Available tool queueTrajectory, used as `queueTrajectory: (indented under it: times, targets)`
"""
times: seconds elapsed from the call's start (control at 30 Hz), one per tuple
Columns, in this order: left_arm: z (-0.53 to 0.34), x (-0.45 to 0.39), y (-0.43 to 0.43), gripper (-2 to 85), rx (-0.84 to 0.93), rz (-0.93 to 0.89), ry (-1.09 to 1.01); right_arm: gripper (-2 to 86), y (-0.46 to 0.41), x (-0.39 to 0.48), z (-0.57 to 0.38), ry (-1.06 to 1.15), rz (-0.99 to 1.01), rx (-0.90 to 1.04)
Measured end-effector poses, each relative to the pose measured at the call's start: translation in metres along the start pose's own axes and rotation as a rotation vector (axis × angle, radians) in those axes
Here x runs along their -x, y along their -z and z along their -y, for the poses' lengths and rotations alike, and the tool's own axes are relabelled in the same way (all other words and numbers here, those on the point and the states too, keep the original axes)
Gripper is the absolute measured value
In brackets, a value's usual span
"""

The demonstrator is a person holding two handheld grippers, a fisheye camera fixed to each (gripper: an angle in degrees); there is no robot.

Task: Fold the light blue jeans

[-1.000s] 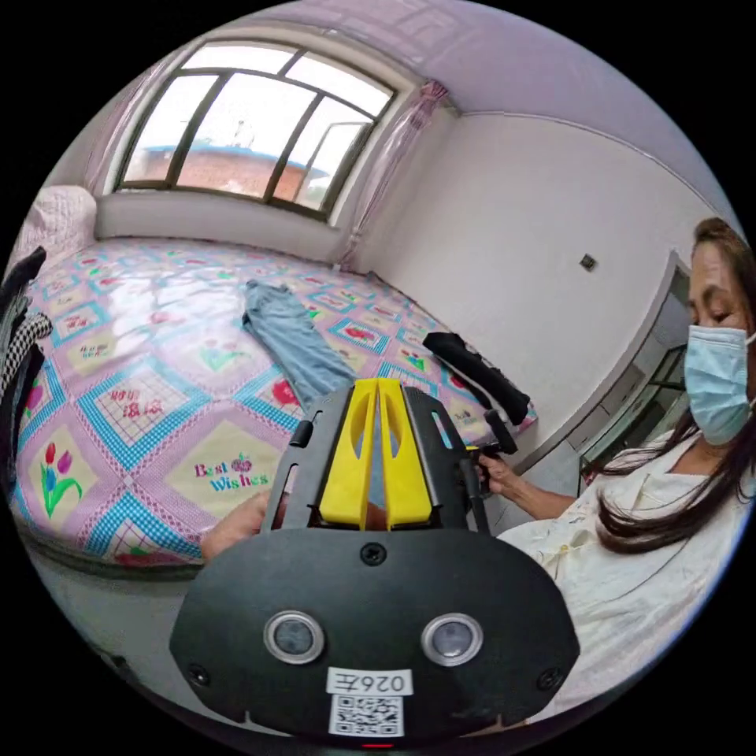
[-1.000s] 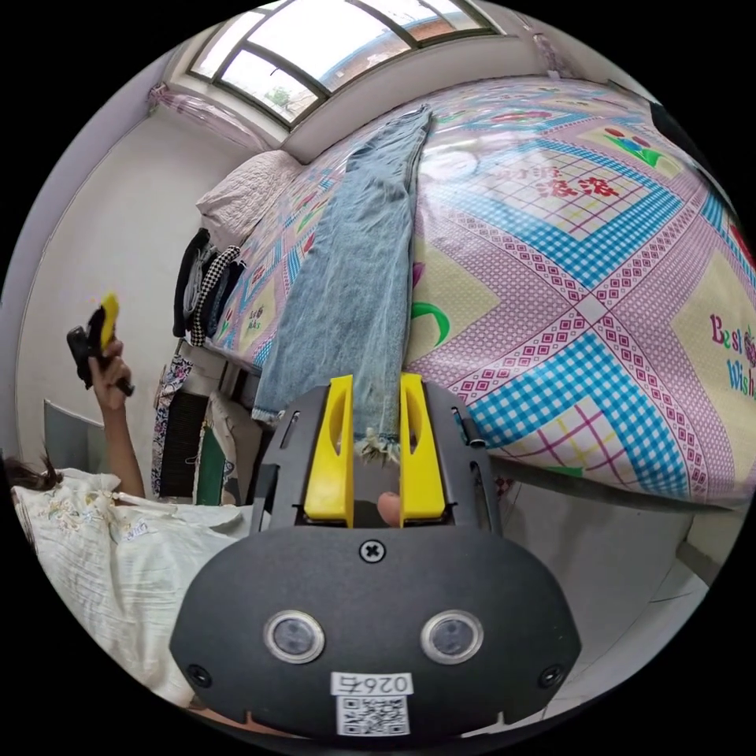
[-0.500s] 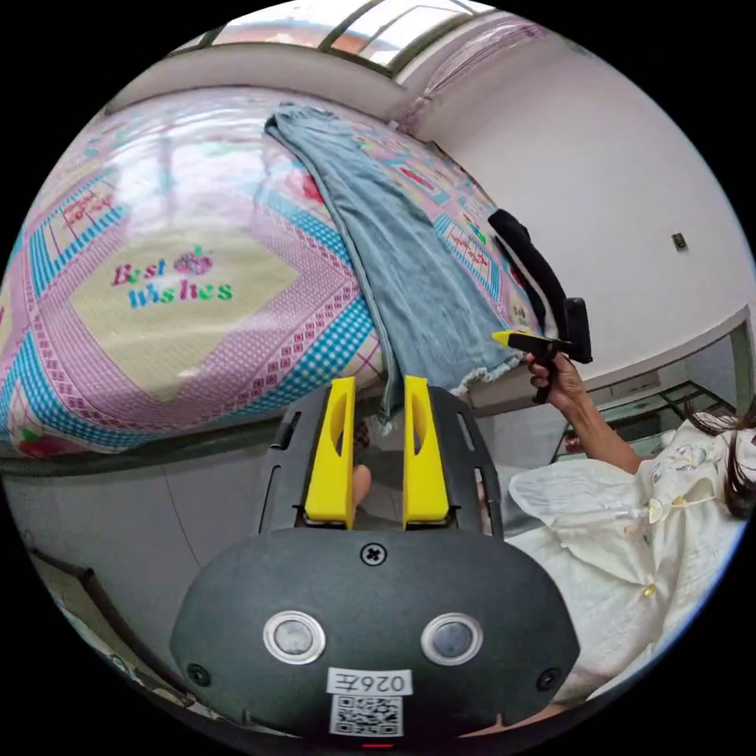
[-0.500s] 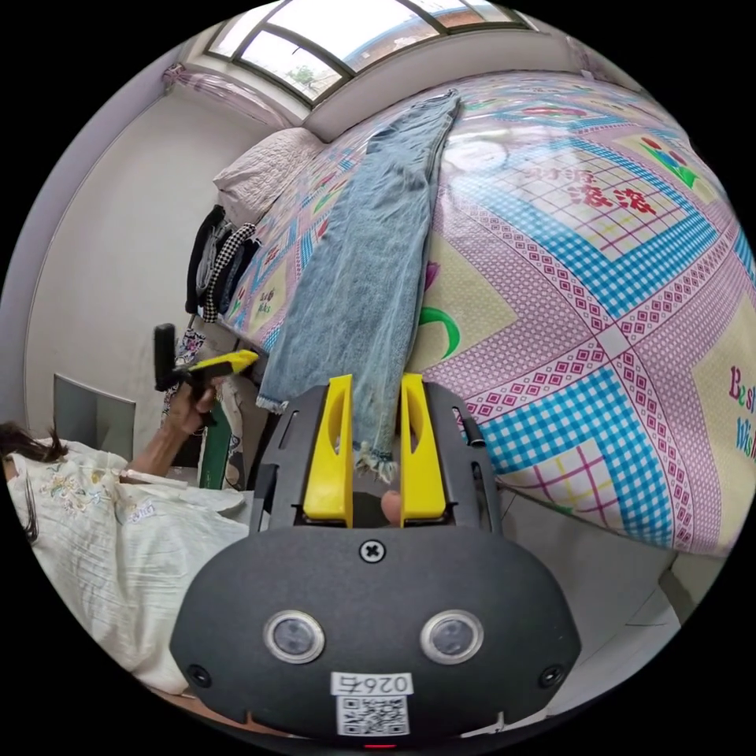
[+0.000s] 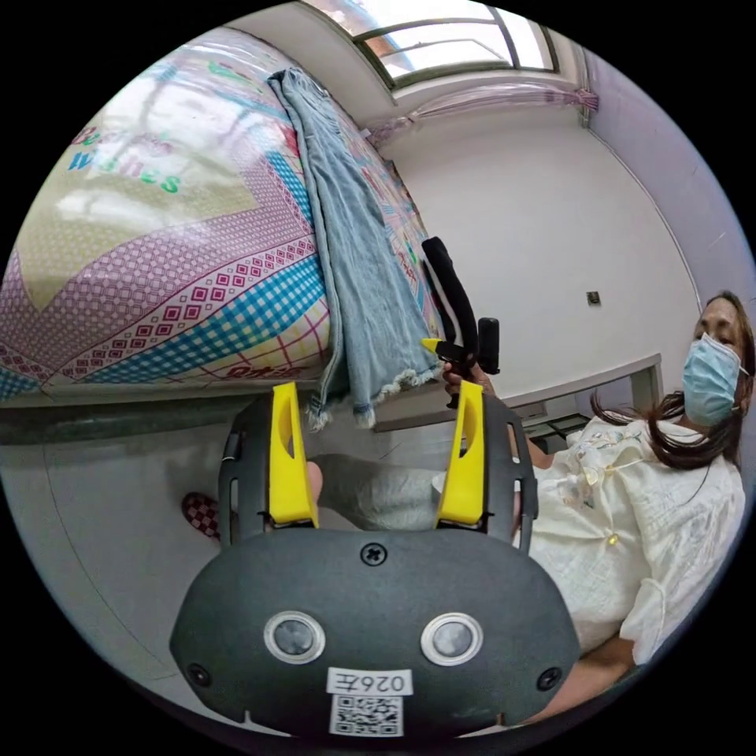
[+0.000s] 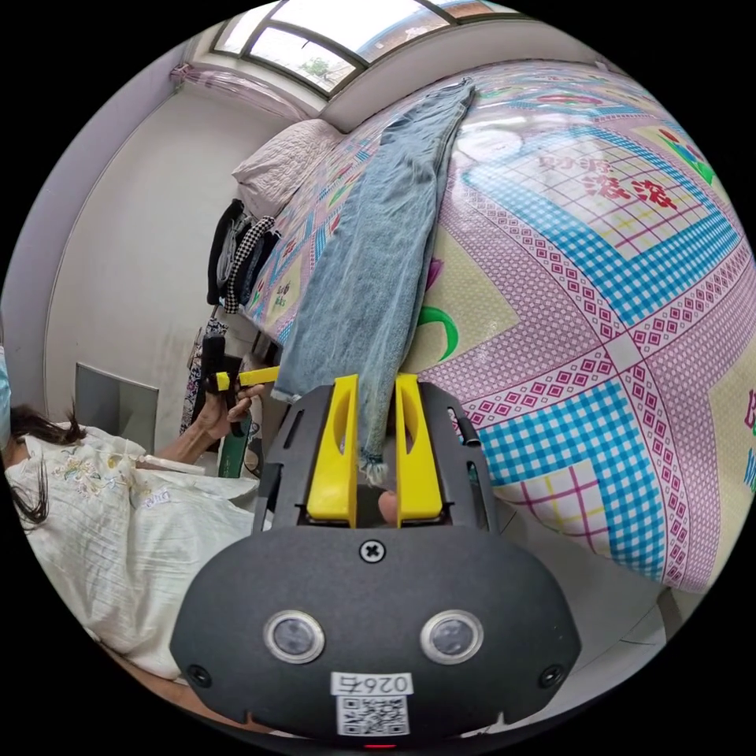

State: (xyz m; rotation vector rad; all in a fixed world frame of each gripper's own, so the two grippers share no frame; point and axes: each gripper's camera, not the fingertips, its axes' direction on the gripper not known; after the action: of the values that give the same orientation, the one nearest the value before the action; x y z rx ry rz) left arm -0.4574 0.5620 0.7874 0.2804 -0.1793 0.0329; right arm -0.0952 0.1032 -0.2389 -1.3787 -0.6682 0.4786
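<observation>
The jeans (image 6: 378, 236) are pale, washed denim, folded lengthwise into one long strip on the bed (image 6: 630, 315), with the frayed white hems hanging over the mattress edge. The right claw (image 6: 374, 441) has its yellow jaws drawn near together at either side of one hem; whether both press on it I cannot tell. The left claw (image 5: 376, 441) is spread wide, with the fringed hems (image 5: 370, 394) at 12 o'clock just beyond its tips. The bedcover is glossy, printed in pink and blue checks.
</observation>
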Motion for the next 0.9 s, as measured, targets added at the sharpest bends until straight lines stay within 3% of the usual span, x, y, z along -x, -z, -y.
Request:
queueTrajectory:
  times: [0.2, 0.27, 0.33, 0.53, 0.77, 0.9]
  targets:
    - [0.048, 0.032, -0.059, 26.2, 0.153, 0.044, -0.01, 4.5, 0.008, -0.011, 0.002, 0.021, -0.004, 0.009]
    - [0.056, 0.041, -0.079, 20.0, 0.215, 0.024, -0.008, 5.3, 0.008, -0.014, 0.003, 0.032, 0.012, 0.019]
    - [0.061, 0.047, -0.092, 3.1, 0.266, 0.038, -0.005, 5.8, 0.006, -0.014, 0.005, 0.045, 0.031, 0.033]
    - [0.054, 0.051, -0.059, 0.1, 0.167, -0.14, -0.051, 6.5, 0.017, -0.018, -0.001, 0.073, 0.023, 0.055]
    - [0.046, 0.079, -0.026, -0.3, 0.037, -0.329, -0.048, 8.6, 0.021, -0.088, -0.003, -0.114, 0.375, 0.002]
    - [0.04, 0.088, -0.025, -0.3, -0.042, -0.42, -0.059, 10.0, 0.02, -0.09, 0.003, -0.121, 0.385, 0.02]
